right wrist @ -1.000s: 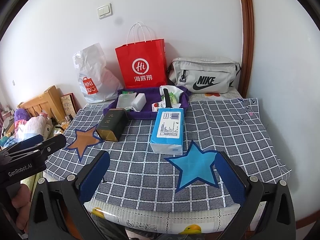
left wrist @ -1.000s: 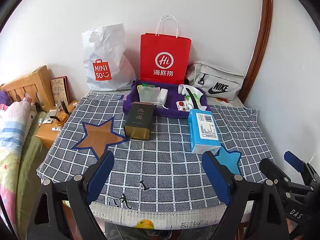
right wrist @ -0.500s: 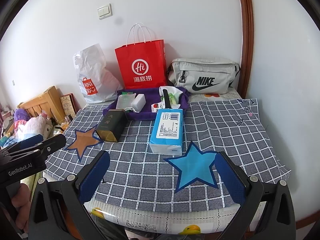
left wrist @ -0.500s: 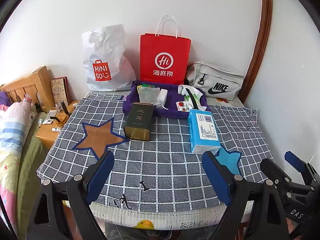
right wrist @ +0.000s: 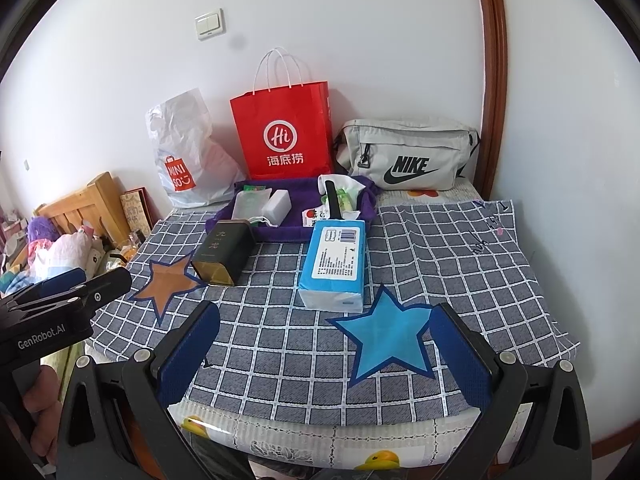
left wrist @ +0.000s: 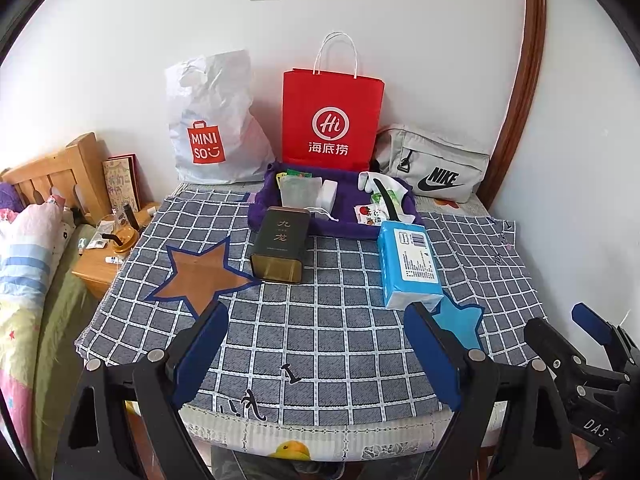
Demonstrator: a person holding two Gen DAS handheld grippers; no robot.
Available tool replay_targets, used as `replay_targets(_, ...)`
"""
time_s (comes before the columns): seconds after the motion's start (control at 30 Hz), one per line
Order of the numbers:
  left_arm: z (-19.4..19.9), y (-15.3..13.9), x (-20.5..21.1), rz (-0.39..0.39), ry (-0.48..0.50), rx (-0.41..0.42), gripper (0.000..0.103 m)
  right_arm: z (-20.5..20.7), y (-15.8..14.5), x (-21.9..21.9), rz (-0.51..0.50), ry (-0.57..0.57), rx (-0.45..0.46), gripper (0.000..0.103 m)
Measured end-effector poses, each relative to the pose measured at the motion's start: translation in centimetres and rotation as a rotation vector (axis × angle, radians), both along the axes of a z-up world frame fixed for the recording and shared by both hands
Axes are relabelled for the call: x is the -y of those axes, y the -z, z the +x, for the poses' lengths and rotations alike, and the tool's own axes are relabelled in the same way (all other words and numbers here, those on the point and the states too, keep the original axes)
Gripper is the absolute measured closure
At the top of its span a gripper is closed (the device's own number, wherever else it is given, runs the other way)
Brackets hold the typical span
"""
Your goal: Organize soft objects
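A blue tissue pack (left wrist: 410, 264) (right wrist: 336, 264) lies on the checked cloth, its near end touching a blue star patch (right wrist: 386, 338). A dark tea tin (left wrist: 280, 244) (right wrist: 224, 250) lies beside a brown star patch (left wrist: 200, 274). Behind them a purple tray (left wrist: 262, 200) (right wrist: 224, 216) holds small packets and a white block. My left gripper (left wrist: 320, 354) is open and empty above the table's near edge. My right gripper (right wrist: 326, 354) is open and empty over the near edge, in front of the blue star.
A white Miniso bag (left wrist: 212, 128), a red paper bag (left wrist: 330, 118) and a grey Nike pouch (left wrist: 434, 166) stand along the back wall. A bed and wooden nightstand (left wrist: 102, 256) are at the left. The wall and a brown door frame (left wrist: 520, 80) close the right.
Both grippers stay open. The views have shifted only very slightly; nothing on the table has moved.
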State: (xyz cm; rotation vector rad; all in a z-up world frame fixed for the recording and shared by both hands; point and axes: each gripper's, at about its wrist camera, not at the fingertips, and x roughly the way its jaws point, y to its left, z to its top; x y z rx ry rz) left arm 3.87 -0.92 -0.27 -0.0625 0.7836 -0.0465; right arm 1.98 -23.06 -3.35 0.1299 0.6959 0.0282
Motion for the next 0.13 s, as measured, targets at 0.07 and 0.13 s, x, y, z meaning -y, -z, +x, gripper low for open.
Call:
replay_targets(0.07,0.01,0.04,-0.11,0.000,0.000,0.000,0.014,-0.06,-0.06,0.08,0.003,-0.001,0.001,0.000)
replay_targets(0.13,0.03,-0.08,-0.18,0.002,-0.006,0.004,0.013,-0.03,-0.07,0.03,-0.001,-0.002,0.002,0.000)
